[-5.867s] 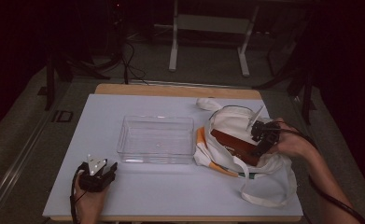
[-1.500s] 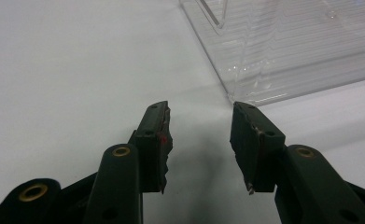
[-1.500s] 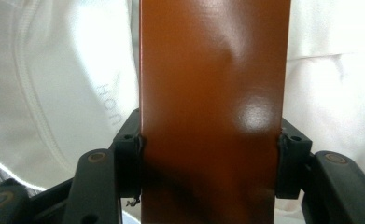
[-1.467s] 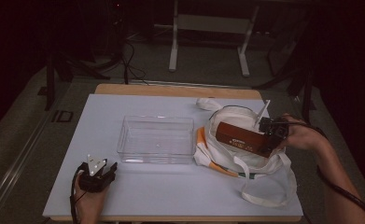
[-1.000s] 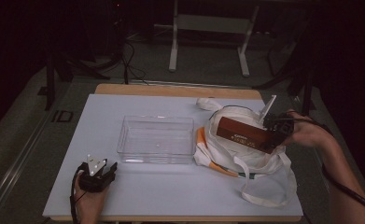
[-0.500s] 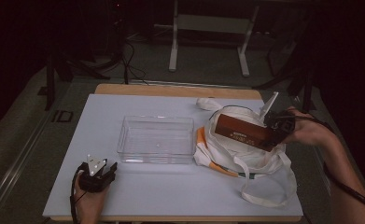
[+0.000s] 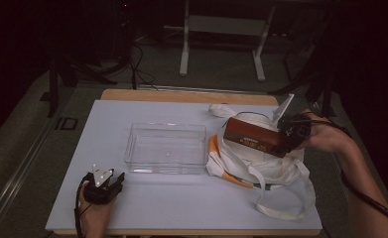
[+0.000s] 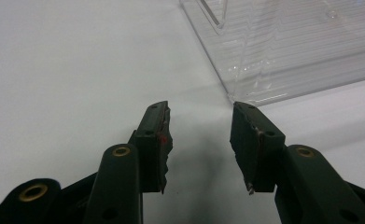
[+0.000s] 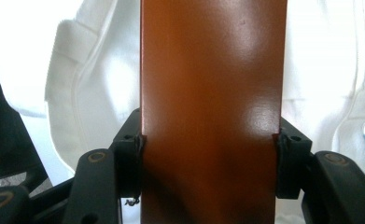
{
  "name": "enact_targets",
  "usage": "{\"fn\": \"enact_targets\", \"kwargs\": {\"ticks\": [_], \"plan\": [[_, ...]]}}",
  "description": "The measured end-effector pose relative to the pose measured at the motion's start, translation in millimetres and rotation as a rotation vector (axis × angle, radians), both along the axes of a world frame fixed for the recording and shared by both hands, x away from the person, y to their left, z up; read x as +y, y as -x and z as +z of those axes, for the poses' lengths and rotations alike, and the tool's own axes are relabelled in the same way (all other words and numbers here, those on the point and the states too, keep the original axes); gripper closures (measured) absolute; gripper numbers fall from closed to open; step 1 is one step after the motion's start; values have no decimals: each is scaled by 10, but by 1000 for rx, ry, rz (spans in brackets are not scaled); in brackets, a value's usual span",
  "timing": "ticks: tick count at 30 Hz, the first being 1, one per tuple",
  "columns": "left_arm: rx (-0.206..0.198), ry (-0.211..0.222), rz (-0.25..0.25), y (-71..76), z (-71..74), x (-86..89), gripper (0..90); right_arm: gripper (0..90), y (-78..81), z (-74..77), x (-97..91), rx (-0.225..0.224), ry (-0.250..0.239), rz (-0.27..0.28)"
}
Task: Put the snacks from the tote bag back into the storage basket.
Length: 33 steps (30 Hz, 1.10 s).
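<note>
Right tool [image 7: 290, 133] clenched on 1 brown box [image 7: 253, 137], lifted above white tote bag [image 7: 261, 161]; left tool [image 7: 103, 182] released, idle at 7 o'clock on the surface [image 7: 181, 208]; next step likely: carry box toward clear bin [image 7: 165, 148] at 9 o'clock of it.

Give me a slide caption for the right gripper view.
Right gripper shut on a brown box, held above a white bag.

left gripper [image 7: 113, 179] jaws parted, right gripper [image 7: 287, 141] jaws clamped
</note>
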<state>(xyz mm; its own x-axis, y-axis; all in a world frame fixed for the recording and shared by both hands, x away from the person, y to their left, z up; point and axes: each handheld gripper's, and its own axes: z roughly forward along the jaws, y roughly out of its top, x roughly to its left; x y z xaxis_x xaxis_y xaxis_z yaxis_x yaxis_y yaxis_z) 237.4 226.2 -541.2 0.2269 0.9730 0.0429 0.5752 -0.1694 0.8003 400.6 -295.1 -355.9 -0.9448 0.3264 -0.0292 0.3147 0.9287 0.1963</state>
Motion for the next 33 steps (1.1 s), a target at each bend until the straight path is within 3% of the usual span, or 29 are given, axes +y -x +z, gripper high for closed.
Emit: {"fn": "enact_targets", "kwargs": {"ticks": [33], "plan": [[-1,4,0,-1,0,4,579,427,-35,79,509,-5,11,107]]}}
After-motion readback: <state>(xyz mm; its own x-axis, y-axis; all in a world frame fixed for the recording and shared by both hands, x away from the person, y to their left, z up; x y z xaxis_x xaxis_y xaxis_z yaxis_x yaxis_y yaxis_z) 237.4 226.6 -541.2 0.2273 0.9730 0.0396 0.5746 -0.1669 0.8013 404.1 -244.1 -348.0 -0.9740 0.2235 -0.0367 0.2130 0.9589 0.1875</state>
